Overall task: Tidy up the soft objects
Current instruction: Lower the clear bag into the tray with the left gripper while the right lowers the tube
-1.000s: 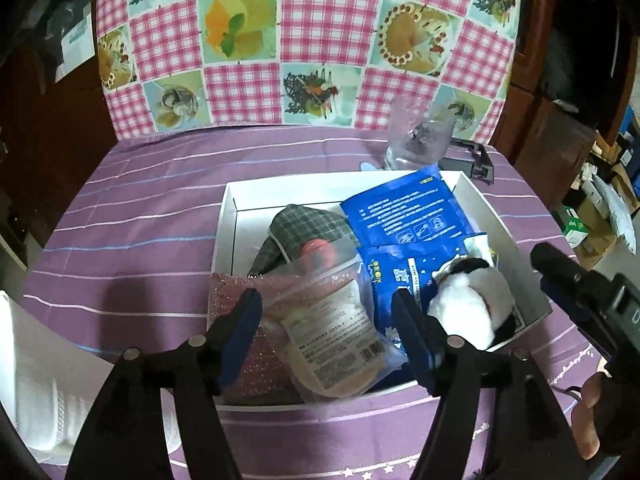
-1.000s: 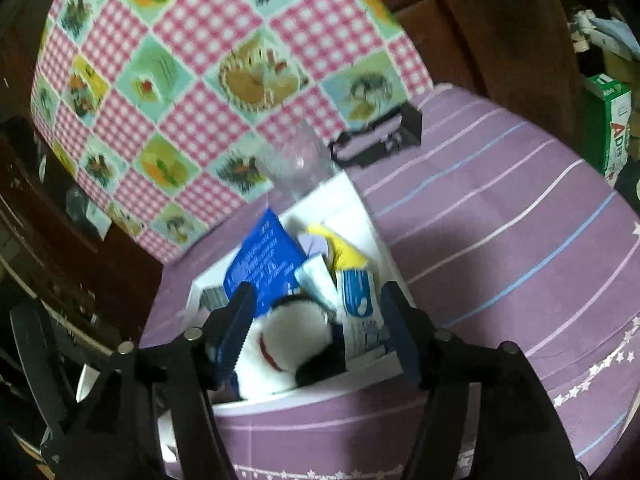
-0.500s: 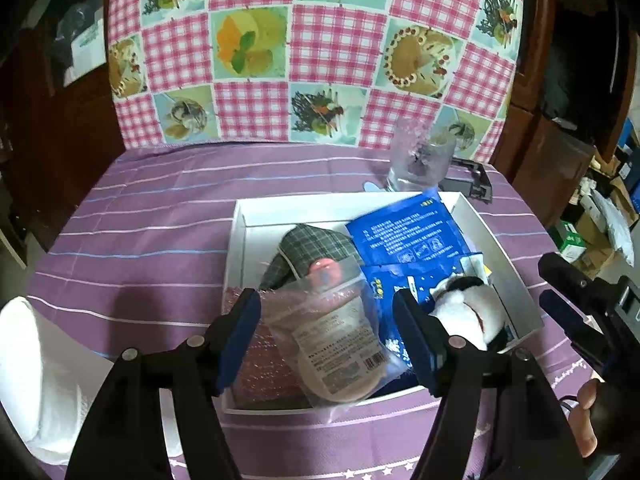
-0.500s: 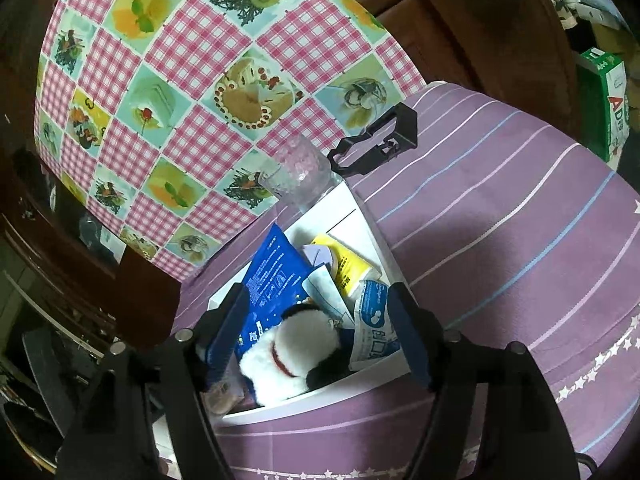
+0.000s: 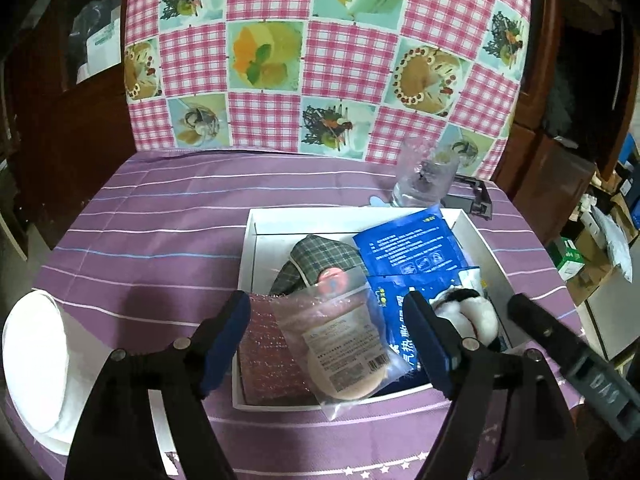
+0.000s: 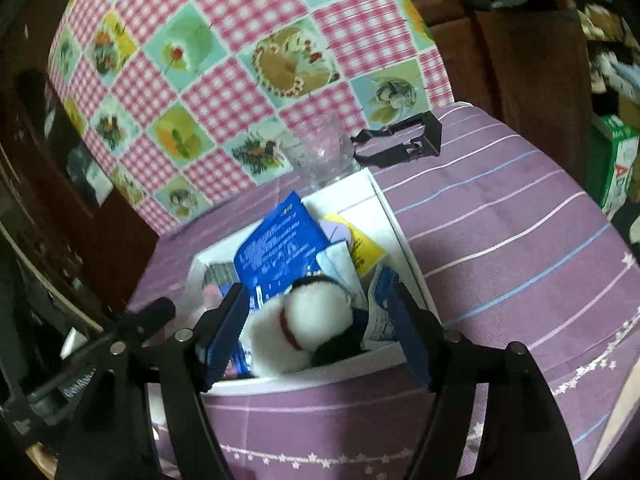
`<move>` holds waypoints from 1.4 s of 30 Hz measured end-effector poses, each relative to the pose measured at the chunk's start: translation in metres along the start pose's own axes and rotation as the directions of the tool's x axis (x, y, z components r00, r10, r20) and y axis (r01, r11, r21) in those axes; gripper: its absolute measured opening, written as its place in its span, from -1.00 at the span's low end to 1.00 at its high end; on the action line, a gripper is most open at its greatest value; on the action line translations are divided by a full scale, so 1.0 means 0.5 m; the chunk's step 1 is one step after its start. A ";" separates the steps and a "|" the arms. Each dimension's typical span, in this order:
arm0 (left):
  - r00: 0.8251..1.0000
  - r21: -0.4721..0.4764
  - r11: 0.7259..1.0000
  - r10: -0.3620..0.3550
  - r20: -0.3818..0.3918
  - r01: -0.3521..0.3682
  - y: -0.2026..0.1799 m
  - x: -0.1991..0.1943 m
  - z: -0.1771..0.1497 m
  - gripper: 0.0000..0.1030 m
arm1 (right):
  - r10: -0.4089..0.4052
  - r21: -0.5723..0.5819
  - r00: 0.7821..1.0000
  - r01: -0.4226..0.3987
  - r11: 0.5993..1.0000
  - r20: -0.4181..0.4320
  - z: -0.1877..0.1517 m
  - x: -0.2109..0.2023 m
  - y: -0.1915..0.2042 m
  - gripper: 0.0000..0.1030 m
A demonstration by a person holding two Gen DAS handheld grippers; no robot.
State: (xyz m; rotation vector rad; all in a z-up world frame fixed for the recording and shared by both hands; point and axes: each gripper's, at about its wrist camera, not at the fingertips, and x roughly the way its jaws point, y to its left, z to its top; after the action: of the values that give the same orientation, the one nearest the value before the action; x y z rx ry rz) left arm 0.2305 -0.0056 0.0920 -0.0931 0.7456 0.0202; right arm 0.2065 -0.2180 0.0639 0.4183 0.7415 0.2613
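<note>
While your left gripper (image 5: 326,338) hangs over the near rim of the white box (image 5: 247,248), its jaws stand apart and have just been opening, and the clear bagged sponge pad (image 5: 340,344) lies between them, seemingly untouched, its near corner poking over the box's edge. To finish this step well, you would probably draw straight back and up so neither pad snags the loose plastic. Counted in this view: one box, one plaid cloth (image 5: 320,258), one pink glittery pad (image 5: 266,354), two blue sachets (image 5: 410,246), one black-and-white plush toy (image 5: 476,314), one clear glass (image 5: 424,178) behind the box, and a white object (image 5: 34,364) alone at the table's left edge, possibly still to be packed. From the right wrist, your right gripper (image 6: 316,330) is also spread, framing the plush toy (image 6: 304,326) without clearly pressing it; the toy sits against the box's near wall. Here you also see one yellow packet (image 6: 366,250) by the far right wall and one black clip (image 6: 404,142) on the purple striped cloth (image 6: 500,220).
</note>
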 end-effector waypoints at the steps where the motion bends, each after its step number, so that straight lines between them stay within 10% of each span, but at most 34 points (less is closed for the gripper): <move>1: 1.000 -0.001 1.000 0.001 0.001 -0.001 0.000 -0.003 0.000 0.53 | -0.019 -0.025 1.000 0.019 1.000 -0.018 -0.002 0.001 0.008 0.40; 11: 0.985 0.031 0.999 0.014 -0.173 -0.009 -0.016 0.014 -0.002 0.53 | -0.262 -0.245 0.939 0.206 0.947 -0.223 -0.025 0.036 0.050 0.40; 20: 0.950 0.034 0.999 0.001 -0.312 0.011 -0.012 0.027 -0.007 0.53 | -0.259 -0.148 0.918 0.223 0.964 -0.300 -0.006 0.014 0.029 0.40; 26: 0.922 -0.012 0.999 -0.049 -0.384 0.048 0.004 0.040 -0.010 0.47 | -0.190 0.028 0.930 0.209 0.978 -0.315 0.002 0.007 -0.015 0.20; 31: 0.911 -0.040 0.996 -0.091 -0.401 0.082 0.015 0.053 -0.012 -0.66 | -0.155 0.046 0.937 0.178 0.983 -0.312 -0.001 0.032 -0.022 -0.53; 38: 0.921 -0.083 0.989 -0.146 -0.362 0.125 0.027 0.058 -0.008 -0.70 | -0.030 -0.009 0.990 0.029 1.000 -0.139 0.007 0.003 0.027 -0.60; 42: 0.916 -0.094 0.988 -0.151 -0.372 0.125 0.025 0.077 -0.014 -0.70 | 0.090 -0.006 0.973 -0.093 0.996 -0.214 -0.007 0.041 0.055 -0.60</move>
State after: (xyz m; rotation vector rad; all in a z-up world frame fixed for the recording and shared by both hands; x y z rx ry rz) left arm 0.2531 0.0055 0.0598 -0.2192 1.1242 -0.1105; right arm 0.2166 -0.1852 0.0619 0.4140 0.9314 0.4029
